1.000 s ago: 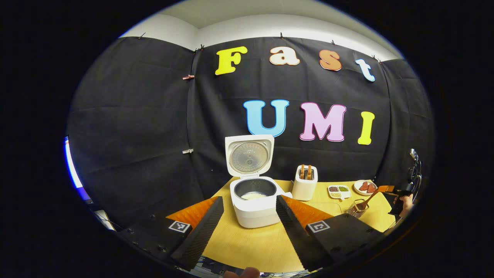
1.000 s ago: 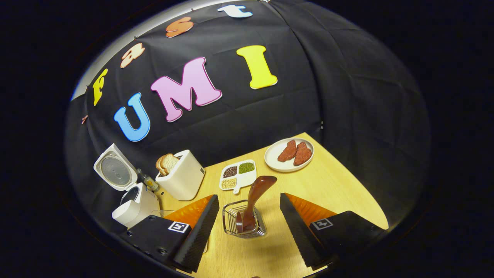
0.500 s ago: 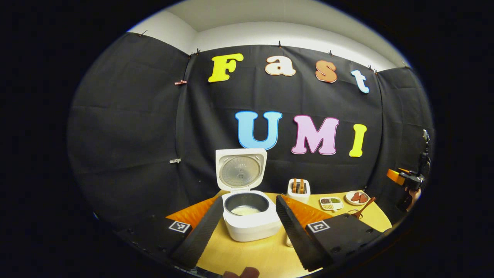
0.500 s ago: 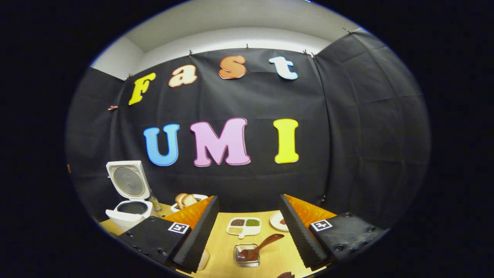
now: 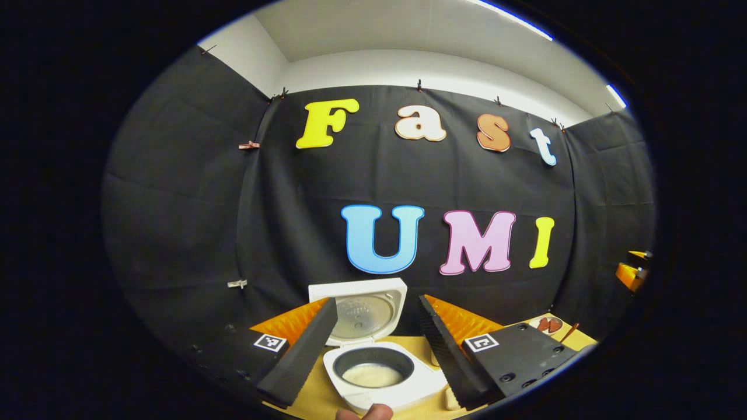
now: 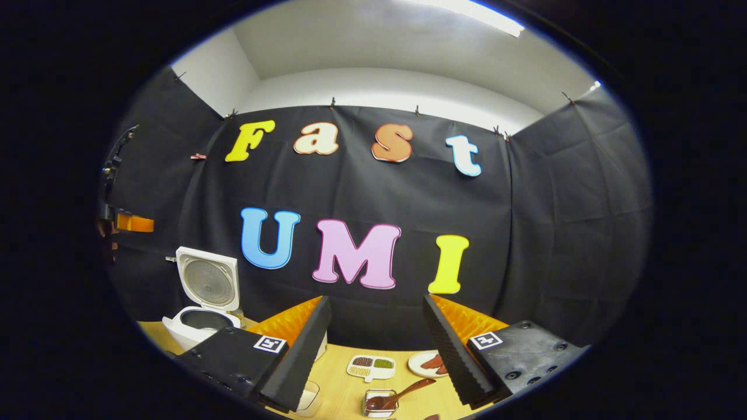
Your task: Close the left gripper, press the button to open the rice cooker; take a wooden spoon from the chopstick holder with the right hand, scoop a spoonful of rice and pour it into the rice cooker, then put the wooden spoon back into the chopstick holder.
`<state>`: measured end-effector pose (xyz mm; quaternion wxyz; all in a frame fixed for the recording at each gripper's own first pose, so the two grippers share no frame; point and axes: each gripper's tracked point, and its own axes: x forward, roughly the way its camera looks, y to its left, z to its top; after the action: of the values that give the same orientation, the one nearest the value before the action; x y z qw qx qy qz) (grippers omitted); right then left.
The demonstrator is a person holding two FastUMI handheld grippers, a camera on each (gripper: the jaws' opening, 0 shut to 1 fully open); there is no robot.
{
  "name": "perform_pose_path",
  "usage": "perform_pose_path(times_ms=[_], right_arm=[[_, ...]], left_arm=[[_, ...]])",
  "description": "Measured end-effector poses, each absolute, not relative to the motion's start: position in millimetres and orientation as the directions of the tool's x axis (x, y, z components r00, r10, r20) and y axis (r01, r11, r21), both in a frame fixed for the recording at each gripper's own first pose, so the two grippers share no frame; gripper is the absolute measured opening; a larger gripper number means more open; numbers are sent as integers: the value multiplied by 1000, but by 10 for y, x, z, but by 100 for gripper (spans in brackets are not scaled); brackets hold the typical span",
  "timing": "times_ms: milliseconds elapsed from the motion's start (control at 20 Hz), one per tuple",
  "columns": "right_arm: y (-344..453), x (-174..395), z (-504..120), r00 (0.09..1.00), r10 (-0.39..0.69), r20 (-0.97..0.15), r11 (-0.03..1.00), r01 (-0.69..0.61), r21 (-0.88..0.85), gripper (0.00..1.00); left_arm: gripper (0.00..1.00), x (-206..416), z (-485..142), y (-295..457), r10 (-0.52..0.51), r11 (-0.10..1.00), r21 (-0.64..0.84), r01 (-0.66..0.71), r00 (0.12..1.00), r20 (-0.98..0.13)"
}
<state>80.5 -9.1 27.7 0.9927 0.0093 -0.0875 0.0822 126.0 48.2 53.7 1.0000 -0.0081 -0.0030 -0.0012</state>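
Black-draped booth, wooden table. Rice cooker lid up, rice in pot. Wooden spoon back in chopstick holder. I hold left gripper and right gripper raised, fingers spread, empty. Task looks complete.

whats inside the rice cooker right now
The open rice cooker holds a dark inner pot with a pale layer of rice at the bottom. The pot's near wall hides part of it.

Divided tray of grains beside plate on table.
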Motion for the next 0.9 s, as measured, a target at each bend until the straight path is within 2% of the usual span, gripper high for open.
perform_pose_path(times_ms=[100,150,350,650,900], right_arm=[[56,703,331,966,168,195,986,-166,-27,95],[123,695,334,966,170,194,985,-166,-39,97],[339,689,296,976,156,151,987,-160,18,97],[324,618,252,985,106,136,994,-105,-17,98],[52,430,168,993,20,116,999,-26,47,98]], left_arm=[[95,1602,599,542,-18,999,-26,18,1000,16],[97,1773,618,575,-20,999,-28,21,1000,19],[95,2398,612,711,-22,1000,-6,22,999,23],[94,3254,322,872,23,999,35,-22,1000,-14],[94,3728,16,980,43,998,42,-41,997,-60]])
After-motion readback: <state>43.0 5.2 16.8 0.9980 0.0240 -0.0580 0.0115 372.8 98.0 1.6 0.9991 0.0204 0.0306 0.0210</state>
